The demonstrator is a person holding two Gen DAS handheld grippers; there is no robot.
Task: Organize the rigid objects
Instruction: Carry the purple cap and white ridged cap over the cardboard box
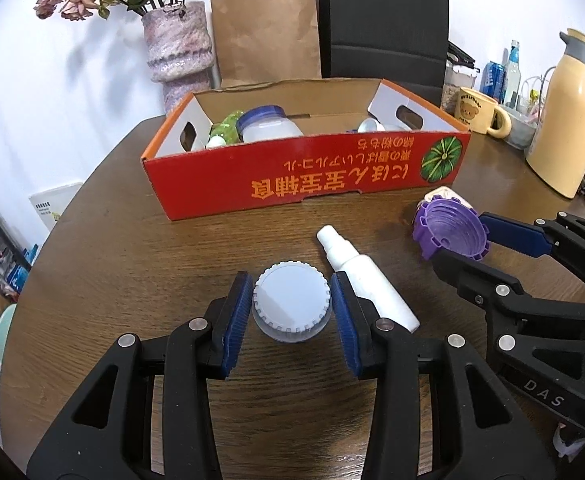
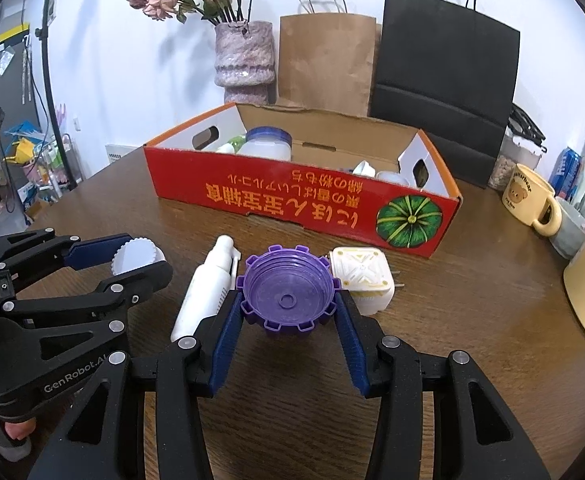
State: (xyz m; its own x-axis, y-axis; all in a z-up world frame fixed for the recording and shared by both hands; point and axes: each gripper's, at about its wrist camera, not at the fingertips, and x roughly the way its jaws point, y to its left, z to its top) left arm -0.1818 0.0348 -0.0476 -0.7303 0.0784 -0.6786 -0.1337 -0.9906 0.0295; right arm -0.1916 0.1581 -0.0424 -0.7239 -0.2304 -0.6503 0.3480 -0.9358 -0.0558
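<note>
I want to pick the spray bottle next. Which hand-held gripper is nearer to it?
Left. The left hand-held gripper, holding the white cap, touches the white spray bottle; the right hand-held gripper sits just beside it.

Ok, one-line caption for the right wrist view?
Right gripper clamps a purple ridged cap before the red box; left gripper holds a white lid.

Purple cap (image 2: 288, 292), red box (image 2: 292, 200)

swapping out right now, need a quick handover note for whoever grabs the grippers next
Left gripper: shut on the white lid.
Right gripper: shut on the purple cap.
On the table: spray bottle between the grippers, square white piece beside the cap.
Done: a jar and a few small items lie in the red box.
Left: box the lid, cap, bottle and square piece.
</note>
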